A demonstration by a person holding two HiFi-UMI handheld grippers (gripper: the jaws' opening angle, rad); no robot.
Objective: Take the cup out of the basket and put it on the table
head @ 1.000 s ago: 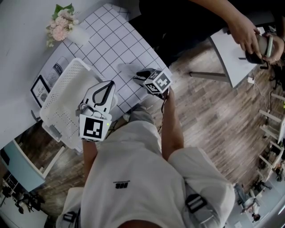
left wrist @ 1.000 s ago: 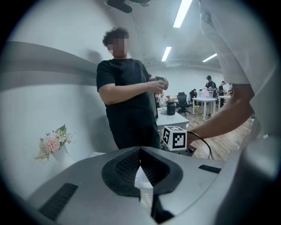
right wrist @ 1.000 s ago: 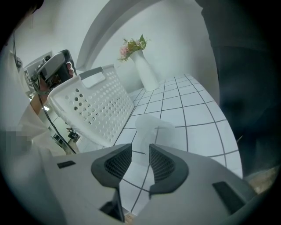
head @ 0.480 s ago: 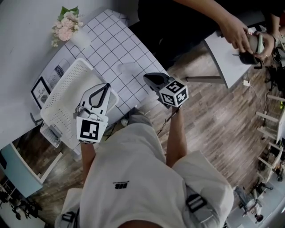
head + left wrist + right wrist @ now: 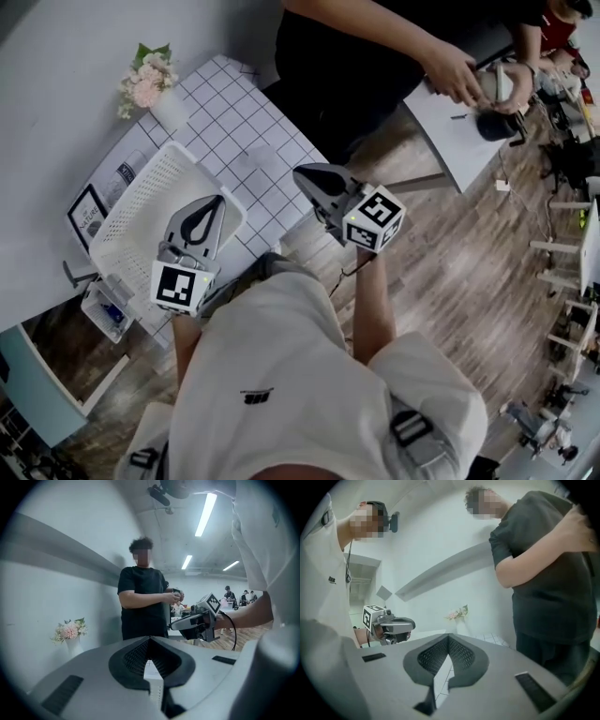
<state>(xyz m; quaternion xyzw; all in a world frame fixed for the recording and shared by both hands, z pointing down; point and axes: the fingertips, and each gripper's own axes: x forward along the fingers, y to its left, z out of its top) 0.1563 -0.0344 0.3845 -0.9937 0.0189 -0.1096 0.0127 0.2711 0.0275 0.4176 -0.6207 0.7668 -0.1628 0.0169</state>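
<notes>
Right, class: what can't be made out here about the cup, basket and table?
Cup: no view shows it plainly; at most a faint blur on the table in head view.
Basket floor: head view, partly covered by the left gripper.
Table: both gripper views, mostly hidden behind each gripper's own body.
Frame print: head view, too small.

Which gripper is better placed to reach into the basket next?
Probably left. The left gripper hangs over the basket, fingers together and empty. The right gripper, also shut, is out by the table's edge, apart from the basket.
</notes>
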